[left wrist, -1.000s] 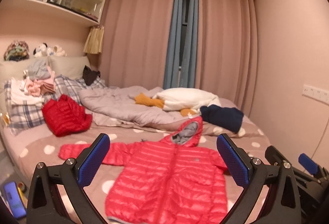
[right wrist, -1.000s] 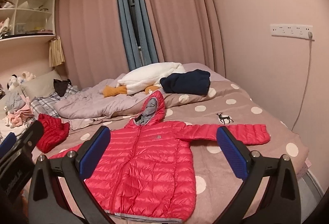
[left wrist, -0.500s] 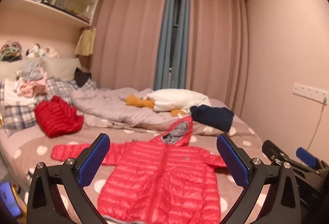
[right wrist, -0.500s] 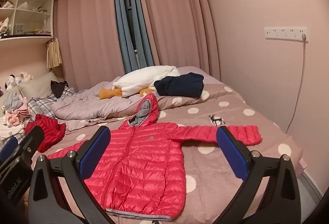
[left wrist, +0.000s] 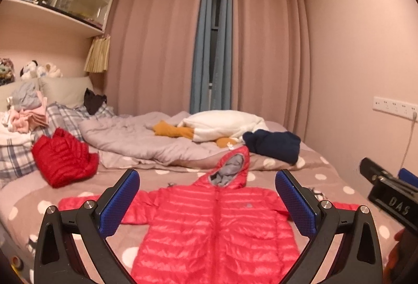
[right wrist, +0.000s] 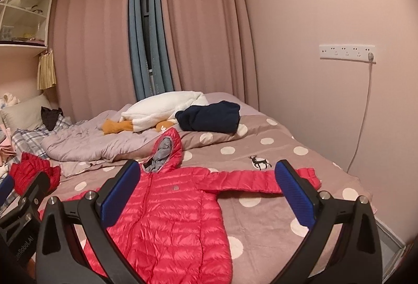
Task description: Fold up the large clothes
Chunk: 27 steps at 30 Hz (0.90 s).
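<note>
**Red hooded jacket laid flat on the bed, both grippers above it with nothing held**

The red hooded jacket point(left wrist: 216, 229) lies face up on the near part of the polka-dot bedspread point(right wrist: 282, 151), zipped, both sleeves stretched out to left and right, its grey-lined hood pointing toward the far side. The left gripper point(left wrist: 207, 201) hangs above the jacket's chest with its jaws spread wide and empty. The right gripper point(right wrist: 207, 191) is likewise wide apart and empty, its view framing the jacket's right half and the outstretched right sleeve.

Farther off, a crumpled grey quilt point(left wrist: 135, 137) runs across the bed. A second red puffer garment point(left wrist: 62, 157) sits bunched at the left. A white plush toy with orange feet point(right wrist: 162, 110) and a folded navy garment point(right wrist: 209, 117) rest at the far side, near the curtains point(left wrist: 269, 49).
</note>
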{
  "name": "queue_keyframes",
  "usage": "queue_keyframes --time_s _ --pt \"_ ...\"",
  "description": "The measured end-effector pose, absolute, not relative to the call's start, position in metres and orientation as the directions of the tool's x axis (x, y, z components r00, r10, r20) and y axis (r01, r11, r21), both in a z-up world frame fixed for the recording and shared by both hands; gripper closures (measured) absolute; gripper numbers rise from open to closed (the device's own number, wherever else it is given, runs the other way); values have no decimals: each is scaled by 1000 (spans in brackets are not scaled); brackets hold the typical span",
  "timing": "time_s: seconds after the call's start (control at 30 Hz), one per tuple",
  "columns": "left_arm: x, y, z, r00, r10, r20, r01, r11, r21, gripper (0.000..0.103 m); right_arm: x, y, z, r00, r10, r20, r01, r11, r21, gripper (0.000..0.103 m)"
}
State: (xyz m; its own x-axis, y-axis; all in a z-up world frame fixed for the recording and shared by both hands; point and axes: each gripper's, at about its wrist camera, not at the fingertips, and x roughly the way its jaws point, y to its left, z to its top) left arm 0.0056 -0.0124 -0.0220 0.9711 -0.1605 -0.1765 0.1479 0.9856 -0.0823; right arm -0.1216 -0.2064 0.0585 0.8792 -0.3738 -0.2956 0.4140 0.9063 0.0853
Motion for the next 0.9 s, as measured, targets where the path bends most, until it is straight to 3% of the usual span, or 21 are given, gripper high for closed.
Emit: queue_keyframes --time_s 0.27,0.37,0.53,0.7,0.9 --pt "19 -18 -29 960 -202 -192 188 978 -89 0 -108 -213 55 879 -391 -273 446 876 181 0" --pt "17 -15 -27 971 -134 -196 121 990 -77 0 -109 -211 52 879 -398 -263 451 873 184 0" --pt "19 4 -26 973 -100 -208 61 981 -186 0 -105 -216 44 898 -347 -270 410 884 226 0" --pt "23 0 -22 974 14 -228 -50 987 -153 0 -100 -215 35 890 -357 -282 413 894 173 0" --pt "30 -2 -24 965 -64 -256 18 984 -180 0 -99 -219 28 871 -400 -284 447 886 125 0"
